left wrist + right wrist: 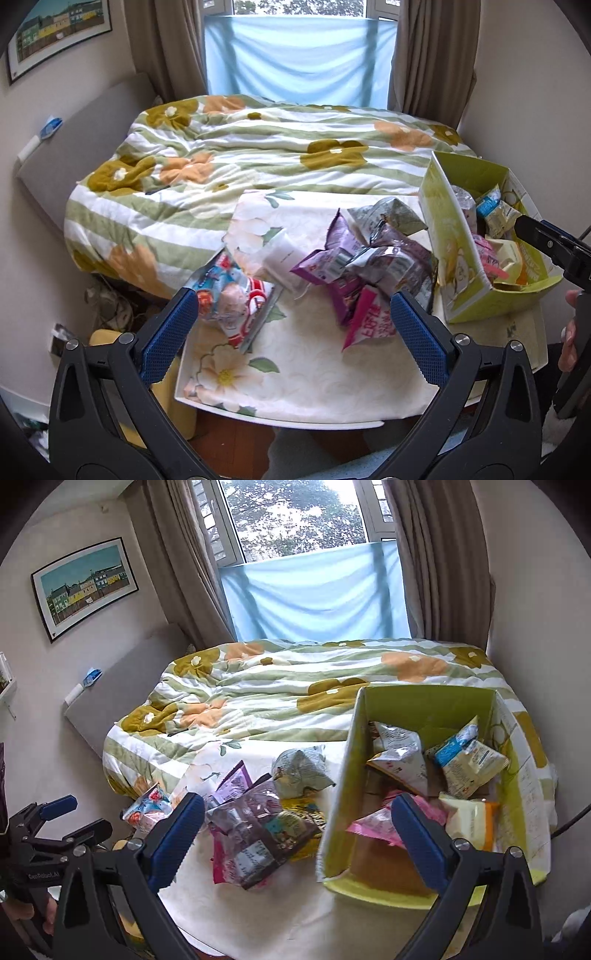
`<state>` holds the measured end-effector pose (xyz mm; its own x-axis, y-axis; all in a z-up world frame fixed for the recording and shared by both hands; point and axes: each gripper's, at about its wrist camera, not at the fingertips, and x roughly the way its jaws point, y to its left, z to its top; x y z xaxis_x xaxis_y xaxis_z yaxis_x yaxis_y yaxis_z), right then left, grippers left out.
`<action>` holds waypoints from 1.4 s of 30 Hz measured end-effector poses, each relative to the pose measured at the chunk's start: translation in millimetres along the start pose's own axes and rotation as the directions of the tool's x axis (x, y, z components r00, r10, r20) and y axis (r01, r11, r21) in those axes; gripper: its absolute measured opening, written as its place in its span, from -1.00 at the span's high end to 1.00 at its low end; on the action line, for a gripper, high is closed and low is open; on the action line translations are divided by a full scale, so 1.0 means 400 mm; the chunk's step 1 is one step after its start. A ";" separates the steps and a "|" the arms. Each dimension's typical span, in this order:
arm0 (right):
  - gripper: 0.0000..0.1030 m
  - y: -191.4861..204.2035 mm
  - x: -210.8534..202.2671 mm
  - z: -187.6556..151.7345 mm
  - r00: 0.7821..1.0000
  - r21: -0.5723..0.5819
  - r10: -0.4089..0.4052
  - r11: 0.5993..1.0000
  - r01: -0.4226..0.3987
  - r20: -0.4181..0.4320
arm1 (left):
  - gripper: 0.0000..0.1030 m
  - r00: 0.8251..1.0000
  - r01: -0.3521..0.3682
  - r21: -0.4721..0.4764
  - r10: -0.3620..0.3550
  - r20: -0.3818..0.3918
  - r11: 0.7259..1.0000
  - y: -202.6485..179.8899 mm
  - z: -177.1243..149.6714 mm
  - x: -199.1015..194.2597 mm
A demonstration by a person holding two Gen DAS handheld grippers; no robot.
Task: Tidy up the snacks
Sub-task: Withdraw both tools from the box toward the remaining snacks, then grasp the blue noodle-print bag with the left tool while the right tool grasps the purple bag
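On the cloth-covered table (314,369) beside the bed, loose snack packets (258,830) lie mid-table left of the half-filled box (424,701) (right edge), both the left gripper (295,325) and the right gripper (299,834) spread empty, so picking another packet likely comes next.

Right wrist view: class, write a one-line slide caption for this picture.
Open right tongs hover over a green box partly filled with snack packets, with more packets piled beside it on the table.

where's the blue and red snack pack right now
In the left wrist view the blue and red snack pack lies at the table's left edge, left of the purple packet pile, far from the green box.
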<state>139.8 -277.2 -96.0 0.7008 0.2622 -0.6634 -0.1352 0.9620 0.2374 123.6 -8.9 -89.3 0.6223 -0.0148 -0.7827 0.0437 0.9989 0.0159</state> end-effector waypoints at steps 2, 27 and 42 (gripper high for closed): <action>-0.96 0.045 0.024 -0.019 1.000 0.033 -0.004 0.999 0.004 -0.014 | -0.99 1.000 0.012 0.014 -0.011 -0.012 1.000 0.062 -0.005 0.016; -0.96 0.218 0.262 -0.140 0.953 0.018 -0.274 0.960 0.279 -0.132 | -0.99 0.973 0.188 0.224 -0.151 -0.174 0.956 0.266 -0.053 0.452; -0.96 0.206 0.345 -0.119 0.936 -0.149 -0.300 0.950 0.275 -0.185 | -0.86 0.992 0.028 0.401 0.025 -0.127 0.916 0.167 -0.092 0.492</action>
<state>192.2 -158.0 -201.8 0.5668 -0.0294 -0.8233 -0.0395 0.9972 -0.0628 220.3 56.7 -265.2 0.5188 0.0161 -0.8548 0.3710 0.8965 0.2420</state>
